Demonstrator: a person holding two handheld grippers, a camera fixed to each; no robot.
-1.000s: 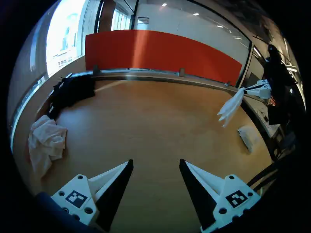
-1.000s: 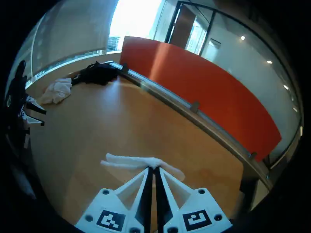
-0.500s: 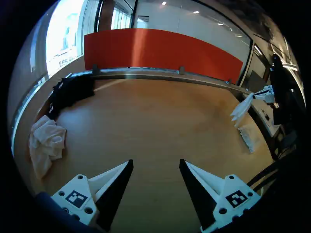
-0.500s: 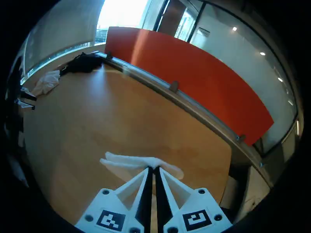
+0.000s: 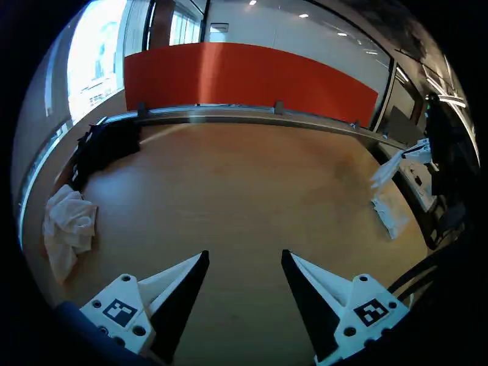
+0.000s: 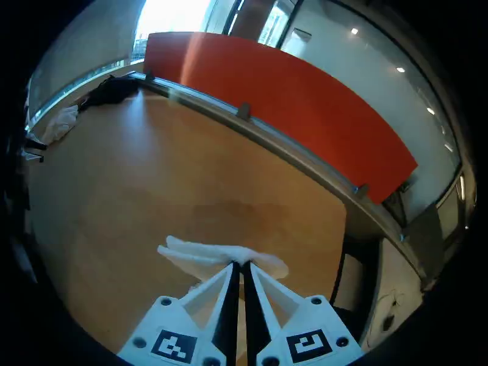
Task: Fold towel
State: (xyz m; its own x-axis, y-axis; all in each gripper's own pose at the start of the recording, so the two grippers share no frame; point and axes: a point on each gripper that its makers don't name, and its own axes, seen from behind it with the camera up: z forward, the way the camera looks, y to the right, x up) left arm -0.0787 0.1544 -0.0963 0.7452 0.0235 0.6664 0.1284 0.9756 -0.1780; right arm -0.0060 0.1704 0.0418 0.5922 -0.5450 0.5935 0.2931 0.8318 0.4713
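In the right gripper view my right gripper [image 6: 240, 266] is shut on a folded white towel [image 6: 213, 254], whose layered edge sticks out past the fingertips above the wooden table [image 6: 152, 183]. In the left gripper view that same gripper [image 5: 419, 150] hangs at the far right with the towel [image 5: 385, 174] drooping from it, just above another white cloth [image 5: 390, 213] lying near the table's right edge. My left gripper [image 5: 244, 259] stands open low over the near part of the table, with nothing between its fingers.
A crumpled white towel [image 5: 66, 229] lies at the table's left edge, with a black bundle [image 5: 104, 146] behind it. A metal rail [image 5: 244, 116] and an orange divider panel [image 5: 244, 76] run along the far side. A dark figure [image 5: 442, 143] stands at the right.
My right gripper has carried the towel rightward and lower, toward the table's right edge and the cloth lying there. The left gripper has stayed open and nearly still.
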